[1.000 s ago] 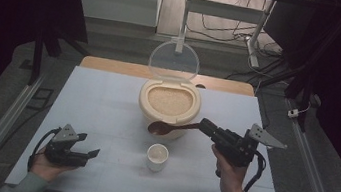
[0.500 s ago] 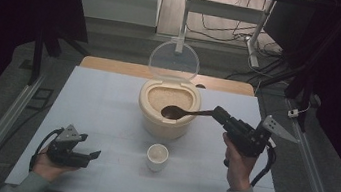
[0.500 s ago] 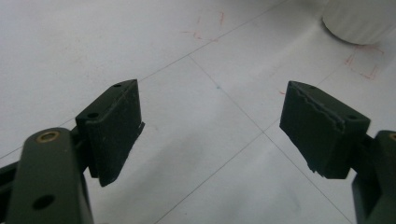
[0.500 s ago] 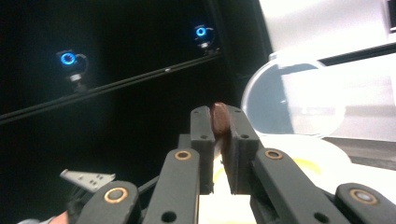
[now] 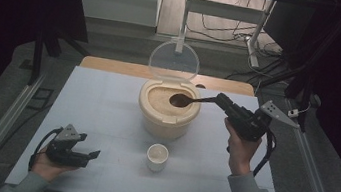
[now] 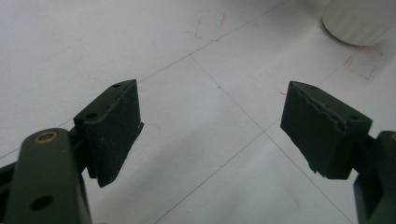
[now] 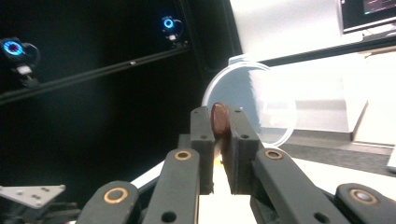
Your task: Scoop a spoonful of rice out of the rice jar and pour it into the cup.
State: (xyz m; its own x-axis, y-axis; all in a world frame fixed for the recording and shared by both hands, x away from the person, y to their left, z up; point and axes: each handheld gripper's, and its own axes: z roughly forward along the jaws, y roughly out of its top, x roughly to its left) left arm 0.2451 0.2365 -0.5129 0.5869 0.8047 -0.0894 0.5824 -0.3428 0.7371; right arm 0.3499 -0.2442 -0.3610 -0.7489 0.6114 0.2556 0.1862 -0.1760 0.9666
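One wooden spoon (image 5: 181, 100) is being clamped by the right gripper (image 5: 223, 102) over the rice container (image 5: 168, 110), and should be dipped gently, while the left gripper (image 5: 90, 156) is being rested wide open.

No readable text, labels (or numbers)

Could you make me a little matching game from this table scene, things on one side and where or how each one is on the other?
Things:
1. spoon
2. lid
3. cup
4. left gripper

States:
a. standing open, upright
b. resting open, holding nothing
c. white, in front of the rice container
d. held over the rice by the right gripper

Pairs: 1-d, 2-a, 3-c, 4-b
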